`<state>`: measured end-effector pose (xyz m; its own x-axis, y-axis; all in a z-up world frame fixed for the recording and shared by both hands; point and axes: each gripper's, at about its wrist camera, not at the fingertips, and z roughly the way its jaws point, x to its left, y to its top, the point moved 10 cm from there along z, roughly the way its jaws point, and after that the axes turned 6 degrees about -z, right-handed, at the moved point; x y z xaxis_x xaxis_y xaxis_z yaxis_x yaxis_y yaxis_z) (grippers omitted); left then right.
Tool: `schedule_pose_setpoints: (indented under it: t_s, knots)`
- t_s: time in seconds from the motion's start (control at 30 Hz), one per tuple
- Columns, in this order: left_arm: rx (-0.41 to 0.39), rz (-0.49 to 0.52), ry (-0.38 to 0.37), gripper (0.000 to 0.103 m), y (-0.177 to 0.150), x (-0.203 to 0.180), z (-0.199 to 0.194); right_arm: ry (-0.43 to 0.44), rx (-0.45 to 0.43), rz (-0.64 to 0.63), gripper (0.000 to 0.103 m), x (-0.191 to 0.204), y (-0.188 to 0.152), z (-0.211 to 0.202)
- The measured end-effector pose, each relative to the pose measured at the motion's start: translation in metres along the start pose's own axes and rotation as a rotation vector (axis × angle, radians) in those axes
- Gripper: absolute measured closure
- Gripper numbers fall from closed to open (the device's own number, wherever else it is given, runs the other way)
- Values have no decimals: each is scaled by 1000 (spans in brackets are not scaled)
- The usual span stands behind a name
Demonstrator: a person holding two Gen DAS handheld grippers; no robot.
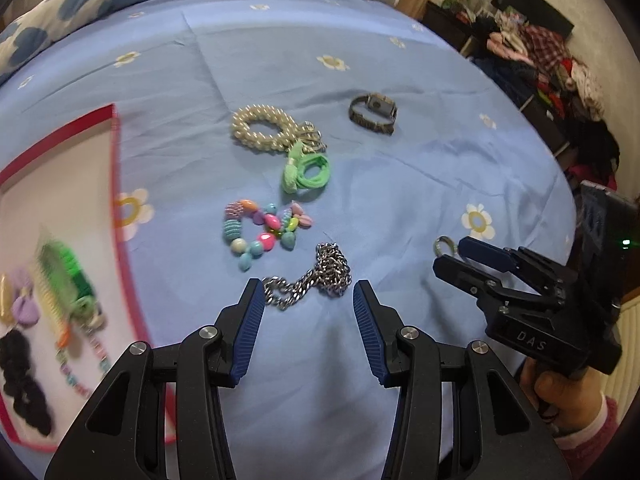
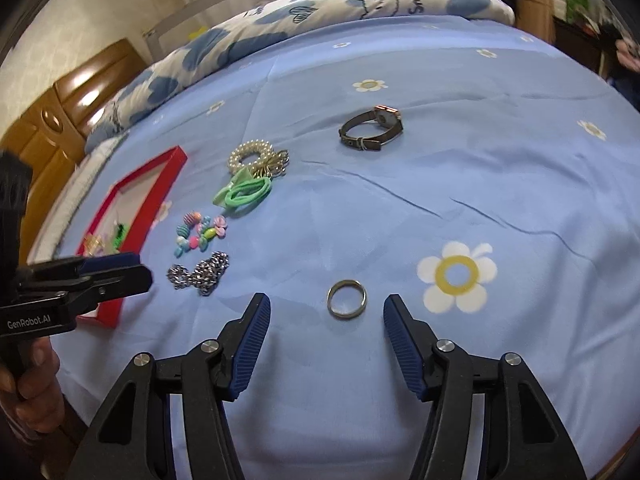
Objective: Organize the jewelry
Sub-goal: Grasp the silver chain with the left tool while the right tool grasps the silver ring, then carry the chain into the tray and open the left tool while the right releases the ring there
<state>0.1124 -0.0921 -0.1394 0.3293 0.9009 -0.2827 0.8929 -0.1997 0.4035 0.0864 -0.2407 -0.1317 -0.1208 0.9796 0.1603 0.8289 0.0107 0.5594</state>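
Jewelry lies on a blue flowered bedsheet [image 1: 400,184]. My left gripper [image 1: 308,294] is open, its tips either side of a silver chain [image 1: 316,276], not touching it. My right gripper [image 2: 326,308] is open around a metal ring [image 2: 346,299] lying flat on the sheet [image 2: 500,184]. Beyond lie a coloured bead bracelet [image 1: 262,230], a green hair tie [image 1: 306,174], a pearl bracelet [image 1: 262,126] and a dark strap watch [image 1: 374,114]. A red-edged box [image 1: 60,208] at the left holds several hair accessories.
A blue patterned quilt [image 2: 320,12] lies along the far side of the bed. A wooden cabinet [image 2: 60,120] stands at the left in the right wrist view. Piled clothes [image 1: 560,72] lie on dark shelves right of the bed.
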Motion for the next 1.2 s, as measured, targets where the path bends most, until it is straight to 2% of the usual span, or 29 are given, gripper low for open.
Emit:
schedule_pose_setpoints:
  t_s: [0.07,0.27,0.33,0.43,0.47,0.63,0.87,1.2]
  knots:
    - [20,8,8,58,-1,-1,11,-3,10,-10,56,0,-1,6]
    - [45,49,23,60,-5,-9,30,-20,1,-31,61,-2,-6,11]
    - [47,69,24,84,-5,-13,32,-35,-4,-42,66,-3,-7,11]
    - [44,94,24,93,-6,-18,34,-44,-13,-37,78,-6,-7,11]
    - [43,98,23,96,-7,-18,34,-45,-15,-33,79,-7,-7,11]
    - [28,90,3,97,-8,-19,24,-31,-29,-16,80,-8,-4,6]
    - [-34,65,-36,98,-5,-15,-12,12,-52,25,80,-4,1,-9]
    - [-114,-3,-54,98,-3,5,-58,79,-86,19,80,25,15,-29]
